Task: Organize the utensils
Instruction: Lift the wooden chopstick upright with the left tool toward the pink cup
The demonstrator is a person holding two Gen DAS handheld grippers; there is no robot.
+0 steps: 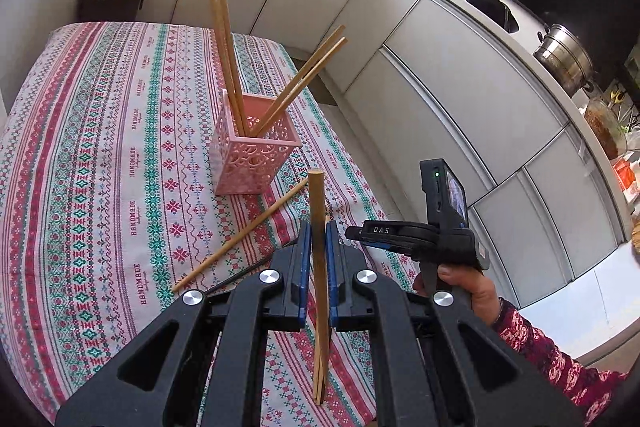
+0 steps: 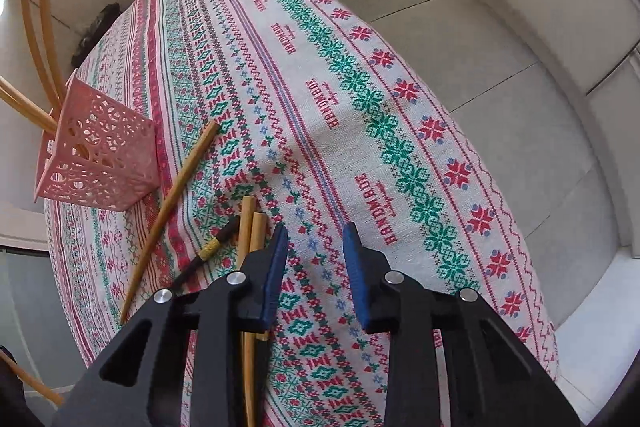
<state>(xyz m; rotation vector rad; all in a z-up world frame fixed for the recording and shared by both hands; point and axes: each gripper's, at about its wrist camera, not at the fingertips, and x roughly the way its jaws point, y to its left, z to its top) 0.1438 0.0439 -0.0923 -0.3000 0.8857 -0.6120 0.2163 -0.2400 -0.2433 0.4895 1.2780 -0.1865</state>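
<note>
Left tool [image 1: 318, 239]: clamped on chopsticks [image 1: 319, 211]. Right tool [image 2: 316, 247]: pads apart, nothing between. Pink holder [image 1: 256, 151] with chopsticks on tabletop [image 1: 100, 147].

Right gripper [image 2: 316, 247] over tablecloth [image 2: 360, 87], jaws apart, nothing between. Pink basket [image 2: 100, 163] at 9 o'clock holds chopsticks [image 2: 36, 27]; loose chopstick [image 2: 176, 203] beside it.

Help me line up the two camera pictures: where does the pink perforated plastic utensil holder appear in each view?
Left wrist view: the pink perforated plastic utensil holder stands just left of centre on the patterned tablecloth, with four wooden chopsticks inside.
Right wrist view: it sits at the left edge, looking tilted.
Shared landmark: the loose wooden chopstick lying on the cloth beside the holder.
</note>
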